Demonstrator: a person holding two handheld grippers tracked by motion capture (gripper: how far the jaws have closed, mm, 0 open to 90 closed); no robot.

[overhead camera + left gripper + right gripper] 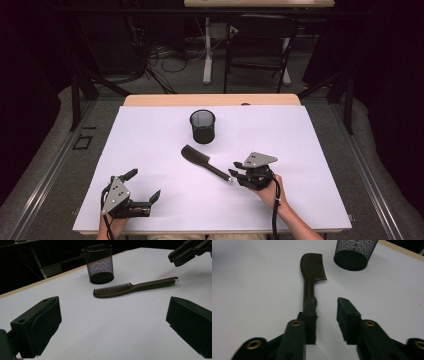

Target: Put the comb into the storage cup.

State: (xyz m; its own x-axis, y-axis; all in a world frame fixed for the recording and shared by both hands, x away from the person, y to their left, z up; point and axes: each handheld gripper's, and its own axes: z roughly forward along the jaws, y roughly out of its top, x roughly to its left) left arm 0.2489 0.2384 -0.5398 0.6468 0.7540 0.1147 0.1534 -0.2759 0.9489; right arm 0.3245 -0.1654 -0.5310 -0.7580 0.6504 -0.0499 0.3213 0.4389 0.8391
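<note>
Right gripper (pixel 326 302) stands narrowed at the handle of one comb (pixel 205 162), a gap showing between the jaws; left gripper (pixel 145 186) gapes wide, near left. One mesh cup (pixel 202 126) beyond. Left gripper view reveals the handle's silver tip.

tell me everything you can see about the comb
The comb is dark brown, plastic by the look, with fine teeth along one edge of a curved head, a slim round handle and a silvery end cap. It lies flat on the white table, near the mesh cup but apart from it. The right gripper is at its handle end, not yet clamping.
</note>
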